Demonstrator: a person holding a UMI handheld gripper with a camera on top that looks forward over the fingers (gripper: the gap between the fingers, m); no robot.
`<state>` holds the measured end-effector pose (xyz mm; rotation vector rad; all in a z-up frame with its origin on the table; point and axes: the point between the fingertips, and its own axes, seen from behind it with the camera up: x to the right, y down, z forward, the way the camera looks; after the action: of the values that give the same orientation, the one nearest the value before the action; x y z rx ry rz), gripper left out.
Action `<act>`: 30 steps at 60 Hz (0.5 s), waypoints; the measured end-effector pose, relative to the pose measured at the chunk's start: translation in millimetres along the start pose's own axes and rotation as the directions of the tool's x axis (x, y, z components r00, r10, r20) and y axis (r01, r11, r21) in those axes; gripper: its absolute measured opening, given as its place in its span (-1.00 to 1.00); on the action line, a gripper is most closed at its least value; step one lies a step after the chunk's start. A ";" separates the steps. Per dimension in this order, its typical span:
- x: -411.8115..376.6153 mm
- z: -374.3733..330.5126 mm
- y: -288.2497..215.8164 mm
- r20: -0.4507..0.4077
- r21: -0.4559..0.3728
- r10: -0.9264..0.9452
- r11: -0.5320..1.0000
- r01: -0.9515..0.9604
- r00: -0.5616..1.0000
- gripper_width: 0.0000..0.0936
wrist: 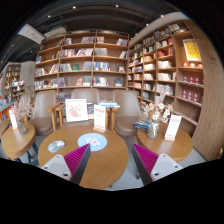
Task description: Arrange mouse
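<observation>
Bookshop or library reading room. Tall wooden bookshelves [88,62] line the back wall, packed with books, many turned cover-out. A second run of shelves [165,68] covers the side wall, also full, with a large yellow book [192,49] displayed face-on up high. Shelving runs nearly to the dark ceiling [100,12]. Round wooden bench [105,160] in the foreground, another small round table [16,142] off to one side. Upholstered chairs [126,108] are drawn up around the tables. Upright display cards [76,109] and a sign stand [173,126] sit on the tabletops. Warm indoor lighting, wood finish throughout.
</observation>
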<state>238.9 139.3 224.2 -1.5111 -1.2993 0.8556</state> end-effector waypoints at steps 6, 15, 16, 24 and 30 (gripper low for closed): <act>-14.3 2.8 2.8 0.019 -0.007 0.008 1.000 -0.008 1.000 0.83; -41.8 11.2 8.6 0.033 -0.018 -0.010 1.000 0.010 0.999 0.83; -46.5 11.8 9.8 0.037 -0.021 -0.010 1.000 0.011 0.999 0.82; -89.9 15.0 19.0 0.070 -0.030 -0.021 0.999 0.023 0.997 0.83; -128.5 16.9 29.7 0.098 -0.040 -0.032 0.999 0.036 0.995 0.83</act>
<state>207.8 17.0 182.3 -1.4915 -1.4176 0.8948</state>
